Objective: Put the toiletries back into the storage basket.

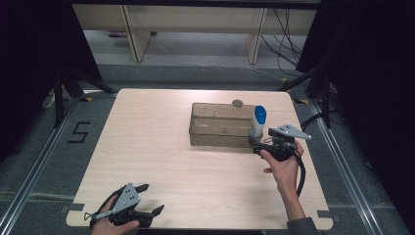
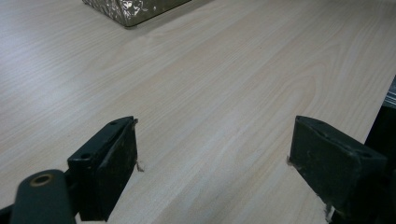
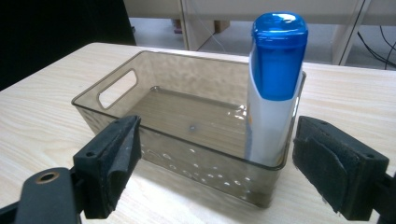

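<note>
The right gripper (image 3: 215,158) stands wide open and holds nothing, its two black padded jaws spread well apart on either side of the near end of a smoky, translucent plastic bin with cut-out handles (image 3: 116,88). Straight ahead of this gripper, just beyond its jaws and a little toward the right-hand one, a white tube-shaped bottle with a glossy blue cap (image 3: 275,88) stands upright inside the bin, leaning against the corner of the near wall. Neither jaw touches the bottle or the bin. In the high view the right gripper (image 1: 259,143) sits just beside the bin's (image 1: 215,128) right end, with the bottle (image 1: 258,121) rising above the rim directly ahead of it.

The left gripper (image 2: 212,161) is also wide open and empty, hovering over the bare pale wooden worktop (image 2: 233,84); the bin's corner (image 2: 135,8) lies well ahead of it. In the high view the left gripper (image 1: 149,199) is at the worktop's (image 1: 147,142) near edge, well apart from the bin.
</note>
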The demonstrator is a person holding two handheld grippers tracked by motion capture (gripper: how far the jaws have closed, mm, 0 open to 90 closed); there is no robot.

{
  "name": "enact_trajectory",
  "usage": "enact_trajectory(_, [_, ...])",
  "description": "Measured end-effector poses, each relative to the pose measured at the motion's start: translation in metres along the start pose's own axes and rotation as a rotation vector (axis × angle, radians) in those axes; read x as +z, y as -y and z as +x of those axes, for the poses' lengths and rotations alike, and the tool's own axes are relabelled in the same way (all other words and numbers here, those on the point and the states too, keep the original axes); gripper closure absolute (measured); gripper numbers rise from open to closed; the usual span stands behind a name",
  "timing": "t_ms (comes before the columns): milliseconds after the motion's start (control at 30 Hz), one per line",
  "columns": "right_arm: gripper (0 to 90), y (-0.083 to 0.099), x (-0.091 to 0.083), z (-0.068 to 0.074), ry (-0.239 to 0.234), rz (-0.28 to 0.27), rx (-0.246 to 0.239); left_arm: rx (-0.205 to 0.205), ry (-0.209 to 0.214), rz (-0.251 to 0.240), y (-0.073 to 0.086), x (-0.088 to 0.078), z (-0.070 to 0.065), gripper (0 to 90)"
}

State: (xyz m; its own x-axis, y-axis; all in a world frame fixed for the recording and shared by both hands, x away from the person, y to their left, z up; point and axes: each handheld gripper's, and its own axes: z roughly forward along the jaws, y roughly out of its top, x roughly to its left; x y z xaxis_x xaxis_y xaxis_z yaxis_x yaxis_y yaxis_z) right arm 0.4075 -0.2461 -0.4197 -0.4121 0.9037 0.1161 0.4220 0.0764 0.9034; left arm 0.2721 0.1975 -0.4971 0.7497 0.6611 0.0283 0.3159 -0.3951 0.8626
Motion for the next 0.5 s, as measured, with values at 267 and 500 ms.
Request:
enact_trajectory(267, [16.5, 0.002, -0.002, 0.007, -0.026, -0.001, 0.000, -0.006, 0.002, -0.004, 0.000, 0.000, -0.001, 14.6])
enact_trajectory(500, [16.5, 0.003, -0.003, 0.013, -0.039, 0.000, -0.019, -0.001, 0.000, 0.001, 0.000, 0.000, 0.000, 14.6])
